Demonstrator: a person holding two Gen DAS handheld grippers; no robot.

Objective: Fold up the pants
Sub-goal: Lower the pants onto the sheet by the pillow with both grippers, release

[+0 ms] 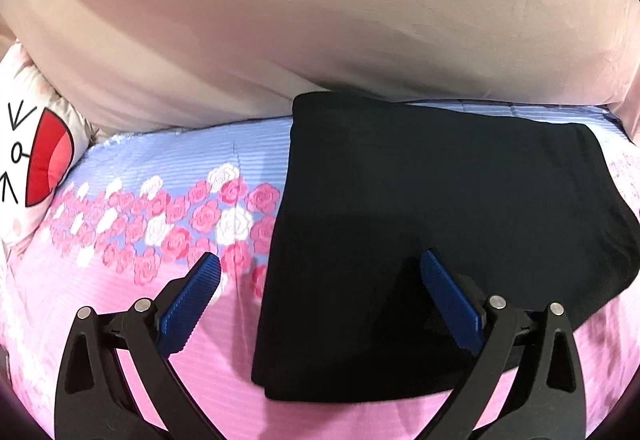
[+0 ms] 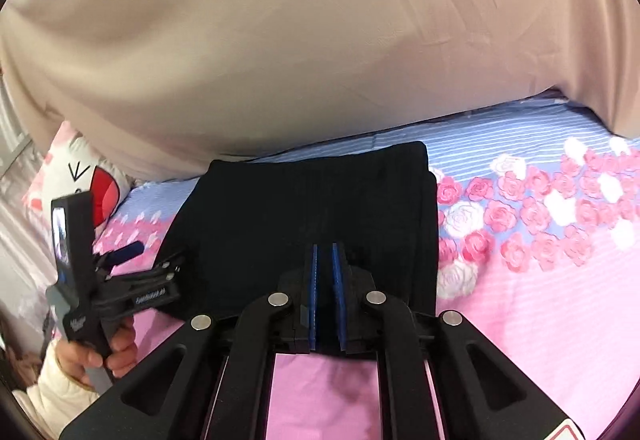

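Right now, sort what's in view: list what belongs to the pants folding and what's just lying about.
Belongs to the job:
- black pants, folded on the bed
- left claw, open over the pants' edge
- right claw, nearly shut above the pants

Just lying about:
- floral bedsheet
- cartoon-face pillow
- beige curtain

Rose-print bedsheet, beige drape, cartoon pillow

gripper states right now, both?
left gripper: open, near edge of the black pants between its fingers.
right gripper: nearly shut over the pants; grip unclear.
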